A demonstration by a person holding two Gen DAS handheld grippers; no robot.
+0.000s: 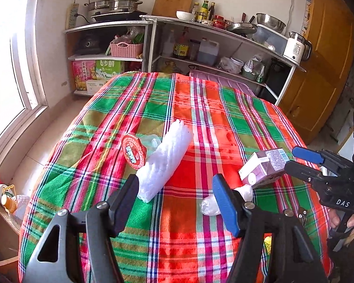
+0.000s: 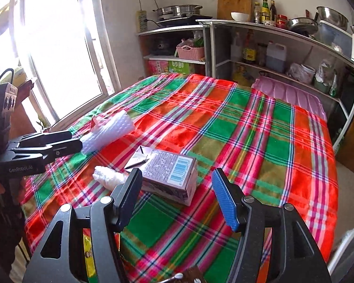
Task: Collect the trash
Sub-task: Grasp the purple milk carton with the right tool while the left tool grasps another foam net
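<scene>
A: Trash items, location: a purple-and-white rectangular drink carton [image 2: 167, 176] lies on its side on the red, green and white plaid-covered counter [image 2: 259, 141], barcode face up. A crumpled clear plastic wrapper [image 2: 108, 176] lies just beside the carton's end. A white roll of dimpled foam sheet [image 1: 165, 160] lies near both, further toward the window side. A round red foil lid [image 1: 132, 149] lies just beside the roll, next to a clear plastic cup [image 1: 152, 141] tipped on its side.

B: State of the right tool?

A: Right tool [image 2: 177, 198]: fingers spread, one black pad and one blue pad. The carton's near end sits between the pads in the right wrist view; whether the black pad touches it cannot be told, and the blue pad stands clear. In the left wrist view the same tool [image 1: 292, 158] reaches the carton from the right, a hand [image 1: 349, 219] gripping its handle.

B: State of the left tool?

A: Left tool [image 1: 177, 200]: fingers spread, nothing between them. The black pad lies at the near end of the foam roll; contact cannot be confirmed. The blue pad covers part of the plastic wrapper in the left wrist view. In the right wrist view this tool [image 2: 76, 141] points at the roll's end from the left.

B: Surroundings?

A: Grey open shelving [image 2: 212, 44] behind the counter carries steel pots, sauce bottles, a pink basket [image 2: 191, 52] and a wooden cutting board [image 2: 234, 0] leaning on the wall. A bright window [image 2: 59, 47] is at left.
</scene>
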